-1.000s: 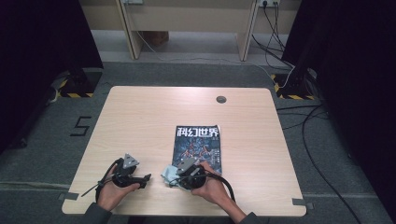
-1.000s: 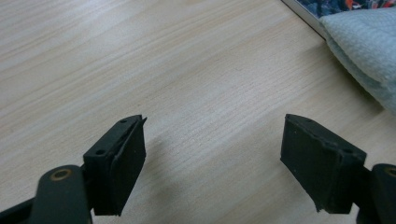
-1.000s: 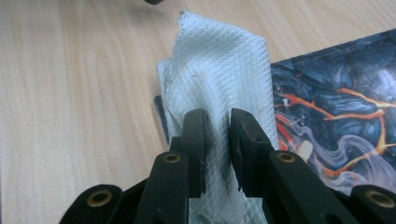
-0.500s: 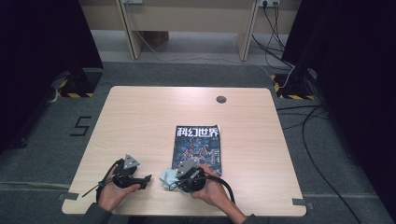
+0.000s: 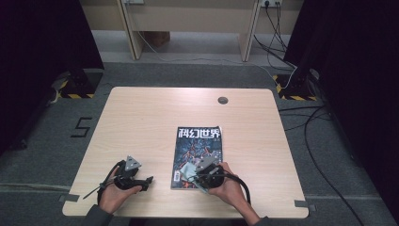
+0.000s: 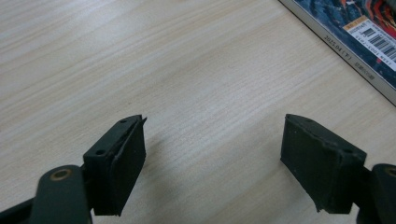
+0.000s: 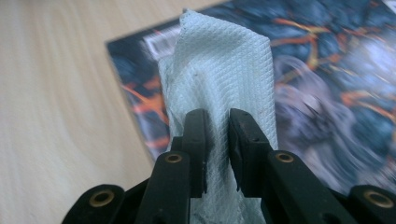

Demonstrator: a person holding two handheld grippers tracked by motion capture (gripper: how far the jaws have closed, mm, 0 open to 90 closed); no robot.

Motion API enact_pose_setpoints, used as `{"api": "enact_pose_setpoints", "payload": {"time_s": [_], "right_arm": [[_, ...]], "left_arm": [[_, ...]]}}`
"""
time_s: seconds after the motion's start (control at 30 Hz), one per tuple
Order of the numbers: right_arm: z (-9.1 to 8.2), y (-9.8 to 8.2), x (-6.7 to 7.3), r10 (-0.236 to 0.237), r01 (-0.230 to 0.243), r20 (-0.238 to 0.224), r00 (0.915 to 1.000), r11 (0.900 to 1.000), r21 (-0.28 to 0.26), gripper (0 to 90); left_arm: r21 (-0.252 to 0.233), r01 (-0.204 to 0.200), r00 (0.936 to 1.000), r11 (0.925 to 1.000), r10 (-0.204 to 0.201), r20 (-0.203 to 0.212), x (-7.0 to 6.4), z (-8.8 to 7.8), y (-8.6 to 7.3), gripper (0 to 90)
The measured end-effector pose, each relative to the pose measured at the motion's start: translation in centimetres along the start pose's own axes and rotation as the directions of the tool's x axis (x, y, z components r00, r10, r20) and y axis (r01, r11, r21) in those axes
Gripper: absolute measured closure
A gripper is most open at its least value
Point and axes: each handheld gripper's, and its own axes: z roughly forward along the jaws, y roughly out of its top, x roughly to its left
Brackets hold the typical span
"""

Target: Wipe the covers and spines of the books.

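Pinching pale cloth (image 7: 219, 88) in right gripper (image 7: 217, 128) over magazine (image 5: 200, 146) | left gripper (image 6: 212, 154) spread wide above bare table (image 5: 141, 122), holding nothing

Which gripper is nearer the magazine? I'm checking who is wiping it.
Right. The right gripper, holding a cloth, is over the magazine; the left gripper rests beside it on the table.

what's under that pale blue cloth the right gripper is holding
Under the pale blue textured cloth, pinched by the right gripper, lies the dark magazine with orange streaks on the light wooden table. The cover beneath the cloth is hidden.
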Motion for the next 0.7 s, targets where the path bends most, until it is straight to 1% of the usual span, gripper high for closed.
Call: {"api": "enact_pose_setpoints", "payload": {"time_s": [0.03, 0.1, 0.13, 0.17, 0.27, 0.3, 0.37, 0.43, 0.47, 0.57, 0.63, 0.7], "right_arm": [[-0.3, -0.3, -0.3, 0.009, -0.009, 0.017, 0.9998, 1.000, 0.002, 77.6], [-0.7, -1.0, -1.1, 0.033, -0.033, 0.034, 0.9989, 0.999, 0.002, 77.6], [-1.0, -1.4, -1.4, 0.045, -0.045, 0.040, 0.9982, 0.999, -0.002, 77.6], [-1.3, -1.9, -1.9, 0.055, -0.055, 0.055, 0.9970, 0.998, -0.002, 77.6], [-1.9, -2.7, -2.6, 0.087, -0.086, 0.064, 0.9942, 0.996, -0.005, 77.6], [-2.0, -2.9, -2.7, 0.091, -0.090, 0.067, 0.9936, 0.996, -0.004, 77.6], [-2.1, -3.0, -2.7, 0.091, -0.091, 0.070, 0.9934, 0.996, -0.005, 77.5], [-2.2, -3.1, -2.5, 0.081, -0.081, 0.073, 0.9940, 0.997, -0.003, 77.4], [-2.2, -3.0, -2.4, 0.076, -0.077, 0.071, 0.9945, 0.997, 0.000, 77.4], [-2.3, -3.1, -1.8, 0.062, -0.063, 0.057, 0.9965, 0.998, 0.002, 77.3], [-2.4, -3.2, -1.4, 0.058, -0.058, 0.047, 0.9972, 0.998, 0.001, 77.2], [-2.5, -3.3, -1.1, 0.051, -0.051, 0.043, 0.9978, 0.999, 0.002, 77.2]], "left_arm": [[-0.003, -0.001, 1.0000, 1.0000, 0.001, 0.000, 0.0, 0.0, 0.1, 21.4], [0.003, -0.001, 1.0000, 1.0000, 0.001, 0.003, -0.1, 0.1, 0.1, 21.5], [-0.003, 0.000, 1.0000, 1.0000, 0.000, 0.007, -0.2, 0.1, 0.0, 21.4], [-0.002, -0.001, 0.9999, 1.0000, 0.001, 0.010, -0.2, 0.1, 0.0, 21.4], [-0.007, -0.003, 0.9998, 1.0000, 0.003, 0.022, -0.4, 0.2, 0.1, 20.8], [-0.009, -0.003, 0.9996, 1.0000, 0.003, 0.028, -0.5, 0.2, 0.1, 20.8], [-0.005, -0.007, 0.9994, 1.0000, 0.007, 0.035, -0.6, 0.2, 0.2, 20.5], [-0.021, 0.000, 0.9985, 0.9998, 0.001, 0.055, -0.9, 0.3, 0.3, 20.0], [-0.037, 0.003, 0.9977, 0.9993, 0.000, 0.068, -1.1, 0.3, 0.3, 20.0], [-0.043, 0.004, 0.9932, 0.9991, 0.001, 0.117, -1.9, 0.6, 0.5, 19.9], [-0.049, -0.008, 0.9920, 0.9988, 0.014, 0.125, -2.4, 0.9, 0.7, 19.9], [-0.067, 0.010, 0.9888, 0.9977, 0.000, 0.149, -2.8, 1.0, 0.9, 19.9]]}}
